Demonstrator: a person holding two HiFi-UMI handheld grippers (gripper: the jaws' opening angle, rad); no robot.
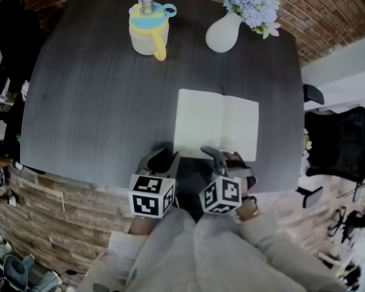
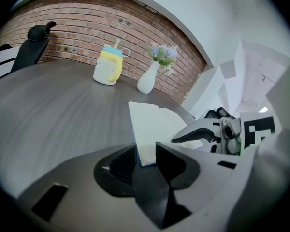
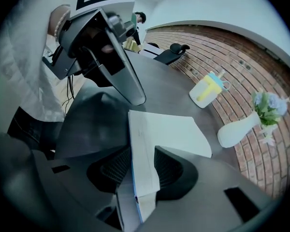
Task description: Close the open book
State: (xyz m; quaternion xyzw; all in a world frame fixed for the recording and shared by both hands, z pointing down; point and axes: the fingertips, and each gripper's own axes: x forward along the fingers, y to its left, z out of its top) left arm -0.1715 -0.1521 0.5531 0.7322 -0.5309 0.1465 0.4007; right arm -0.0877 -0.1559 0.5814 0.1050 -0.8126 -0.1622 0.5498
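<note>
An open book [image 1: 216, 123] with blank white pages lies flat on the dark table [image 1: 97, 102], near its front edge. My left gripper [image 1: 161, 158] stands at the book's near left corner. In the left gripper view that blue-edged corner of the book [image 2: 150, 122] shows in the narrow gap of the left gripper [image 2: 145, 153], which is open. My right gripper [image 1: 221, 155] is rolled onto its side at the near edge of the right half. In the right gripper view, the book [image 3: 169, 129] has that edge between the fingers of the right gripper [image 3: 142, 163], which is open.
A yellow lidded cup with a blue rim [image 1: 147, 29] and a white vase of pale flowers [image 1: 224, 32] stand at the table's far side. Black office chairs [image 1: 337, 142] sit to the right of the table. The person's light sleeves fill the bottom.
</note>
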